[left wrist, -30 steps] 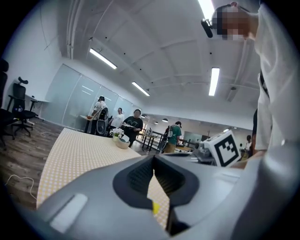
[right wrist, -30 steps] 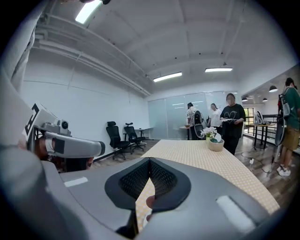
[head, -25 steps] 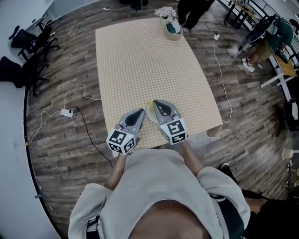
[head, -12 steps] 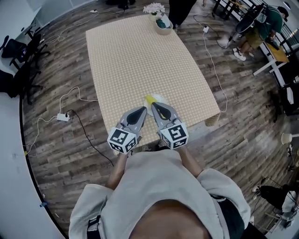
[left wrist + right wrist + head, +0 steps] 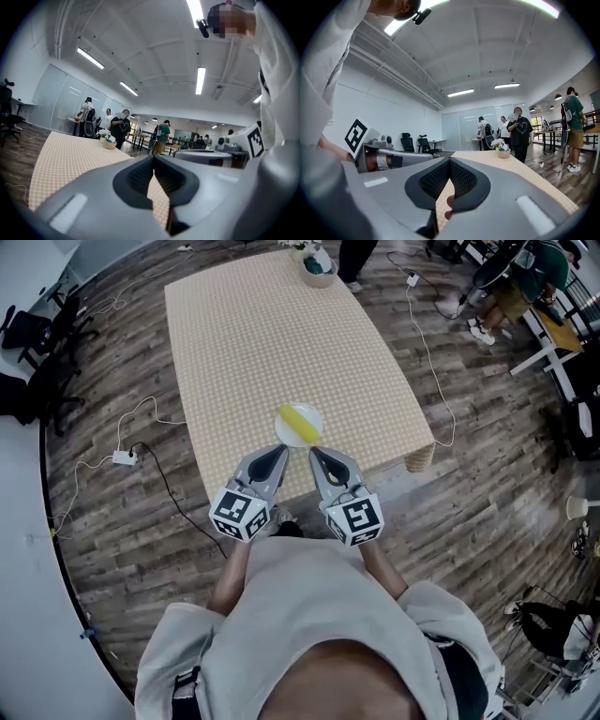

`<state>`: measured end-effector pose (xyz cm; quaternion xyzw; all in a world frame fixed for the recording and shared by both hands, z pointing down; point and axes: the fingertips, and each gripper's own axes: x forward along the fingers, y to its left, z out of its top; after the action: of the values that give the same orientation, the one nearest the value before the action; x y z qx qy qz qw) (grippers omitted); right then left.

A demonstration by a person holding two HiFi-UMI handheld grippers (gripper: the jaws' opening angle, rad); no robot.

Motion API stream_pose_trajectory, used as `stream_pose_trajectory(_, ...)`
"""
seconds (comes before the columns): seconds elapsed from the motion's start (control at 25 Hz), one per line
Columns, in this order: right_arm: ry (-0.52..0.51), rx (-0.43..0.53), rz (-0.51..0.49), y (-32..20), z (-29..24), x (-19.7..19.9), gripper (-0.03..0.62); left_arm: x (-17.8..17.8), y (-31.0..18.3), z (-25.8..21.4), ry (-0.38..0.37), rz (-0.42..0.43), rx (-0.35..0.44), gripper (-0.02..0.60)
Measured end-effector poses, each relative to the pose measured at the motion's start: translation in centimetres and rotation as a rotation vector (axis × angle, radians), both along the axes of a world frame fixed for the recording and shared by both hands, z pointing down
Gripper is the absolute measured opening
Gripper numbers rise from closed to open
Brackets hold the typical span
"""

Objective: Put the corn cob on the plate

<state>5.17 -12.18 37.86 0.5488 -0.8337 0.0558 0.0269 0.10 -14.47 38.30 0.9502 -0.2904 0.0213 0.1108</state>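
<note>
Floor (image 5: 103, 540): a dark cable (image 5: 174, 499) runs across the boards toward the person's feet. A step sideways could catch it and jolt both arms.

Table (image 5: 253, 343): long, with a checked cloth. Only the plate and a far flower bowl (image 5: 317, 268) stand on it. The cloth looks smooth, so a bumped plate would probably slide and not stop.

Left gripper (image 5: 274, 457): clenched on nothing, with its pads (image 5: 140, 176) meeting and only cloth seen past them. It hangs off the near table edge, apart from the plate.

Right gripper (image 5: 318, 456): likewise clenched and empty, with its tips close to the plate but not touching. A small push forward would hit the rim.

Plate (image 5: 283, 434): white and shallow, sitting near the table's near edge. This is the main risk, since a knock from either closed gripper could send it toward that edge or tip it.

Corn cob (image 5: 300, 418): lies across the plate, so the task looks done. It is round and the rim is low, so it would likely roll off if the plate were jarred.
</note>
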Motion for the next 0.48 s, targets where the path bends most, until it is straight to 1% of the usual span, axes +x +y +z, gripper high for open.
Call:
stream_pose_trajectory(0.24,-0.009,-0.034,-0.051,5.7,1.4,2.1,-0.003,2.5,4.8,0.5,-0.016,-0.047,-0.015,0.008)
stream_pose_trajectory(0.48,-0.032,-0.059,-0.105,10.7,2.5,2.6,-0.003,3.9,10.5,2.1,-0.037,-0.092,-0.051,0.008)
